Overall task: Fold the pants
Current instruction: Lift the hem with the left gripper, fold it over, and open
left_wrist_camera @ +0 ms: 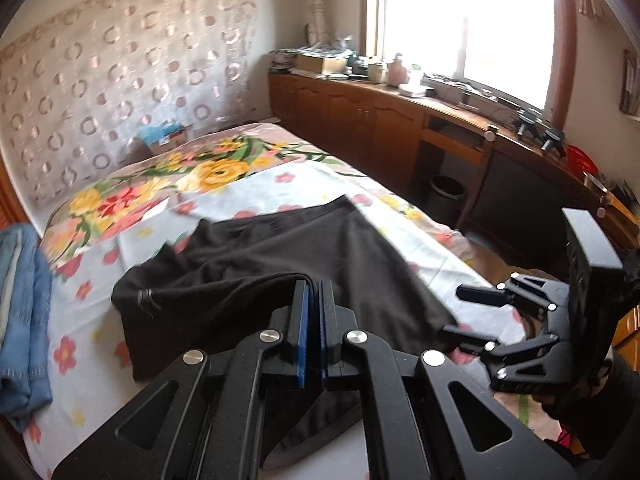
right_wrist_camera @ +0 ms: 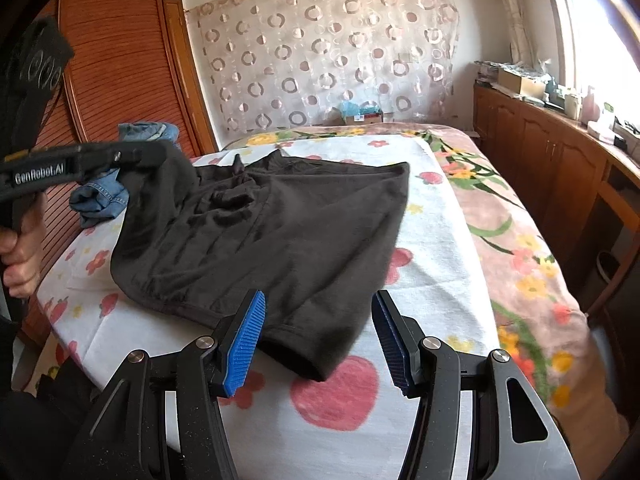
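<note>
Two tongs: left tongs [left_wrist_camera: 313, 292] pinch pants [right_wrist_camera: 272, 232]; right tongs [right_wrist_camera: 318, 320] — open — beside hem.

Daylight from an overexposed window [left_wrist_camera: 464, 24] lights the room; fisheye edges curve and darken, with slight motion blur.

The left gripper [left_wrist_camera: 313, 300] is clamped on a fold of the black pants [left_wrist_camera: 256, 264] – the rest is spread over the floral bed [left_wrist_camera: 100, 344], with the right gripper [left_wrist_camera: 464, 312] seen parted nearby.
</note>
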### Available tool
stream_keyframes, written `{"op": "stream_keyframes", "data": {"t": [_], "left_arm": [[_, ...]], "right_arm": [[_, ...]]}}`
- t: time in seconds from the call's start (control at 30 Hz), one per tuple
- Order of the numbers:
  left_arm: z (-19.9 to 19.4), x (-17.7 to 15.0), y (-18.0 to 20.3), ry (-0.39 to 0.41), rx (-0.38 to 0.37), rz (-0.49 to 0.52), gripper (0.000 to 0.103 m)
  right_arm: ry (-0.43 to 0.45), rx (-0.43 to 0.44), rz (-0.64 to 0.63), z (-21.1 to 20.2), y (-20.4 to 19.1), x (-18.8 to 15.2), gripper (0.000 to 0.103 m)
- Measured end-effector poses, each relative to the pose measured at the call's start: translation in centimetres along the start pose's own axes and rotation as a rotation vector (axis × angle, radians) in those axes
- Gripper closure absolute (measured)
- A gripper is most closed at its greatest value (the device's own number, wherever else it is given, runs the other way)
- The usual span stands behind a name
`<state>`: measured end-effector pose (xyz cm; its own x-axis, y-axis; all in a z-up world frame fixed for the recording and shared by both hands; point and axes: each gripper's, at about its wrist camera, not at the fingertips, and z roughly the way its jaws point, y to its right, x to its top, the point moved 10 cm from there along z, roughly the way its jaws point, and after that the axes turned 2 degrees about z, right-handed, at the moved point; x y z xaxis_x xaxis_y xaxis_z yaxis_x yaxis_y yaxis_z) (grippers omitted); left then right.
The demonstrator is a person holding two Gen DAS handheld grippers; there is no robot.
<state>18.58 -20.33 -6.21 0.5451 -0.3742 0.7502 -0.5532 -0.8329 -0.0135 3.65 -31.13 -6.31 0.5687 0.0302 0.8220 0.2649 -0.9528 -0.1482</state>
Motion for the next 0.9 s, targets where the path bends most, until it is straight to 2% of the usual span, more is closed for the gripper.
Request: {"op": "stream_keyframes", "data": {"t": [0.23, 0.37, 0.47, 0.53, 0.63, 0.73, 0.83, 0.87, 0.9], "left_arm": [[1.0, 2.2, 4.1, 0.009, -0.05, 0.059, 0.097], [1.4, 2.1, 4.3, -0.001, -0.047, 0.039, 0.097], [1.6, 1.8, 3.7, -0.011, -0.016, 0.038, 0.097], [1.7, 1.5, 3.5, -0.023, -0.011, 0.028, 0.094], [1.5, 1.2, 2.8, -0.017, 0.021, 0.034, 0.08], [1.0, 0.9, 1.9, -0.004, 0.047, 0.037, 0.061], [0.6, 0.4, 0.6, 0.006, 0.065, 0.018, 0.052], [0.5, 0.2, 0.1, 0.008, 0.073, 0.011, 0.035], [0.5, 0.1, -0.2, 0.015, 0.08, 0.005, 0.022]], "right_arm": [[0.012, -0.017, 0.02, -0.5, 1.1, 0.0, 0.046], [0.017, -0.027, 0.03, -0.6, 1.4, 0.0, 0.046], [0.021, -0.029, 0.03, -0.6, 1.4, 0.2, 0.046], [0.021, -0.034, 0.029, -0.3, 1.3, 0.3, 0.046], [0.023, -0.038, 0.034, -0.3, 1.4, 0.3, 0.046], [0.026, -0.041, 0.032, -0.3, 1.4, 0.3, 0.046], [0.026, -0.04, 0.027, -0.2, 1.3, 0.4, 0.046], [0.026, -0.04, 0.025, -0.2, 1.2, 0.5, 0.046], [0.027, -0.04, 0.023, -0.1, 1.1, 0.6, 0.046]]}}
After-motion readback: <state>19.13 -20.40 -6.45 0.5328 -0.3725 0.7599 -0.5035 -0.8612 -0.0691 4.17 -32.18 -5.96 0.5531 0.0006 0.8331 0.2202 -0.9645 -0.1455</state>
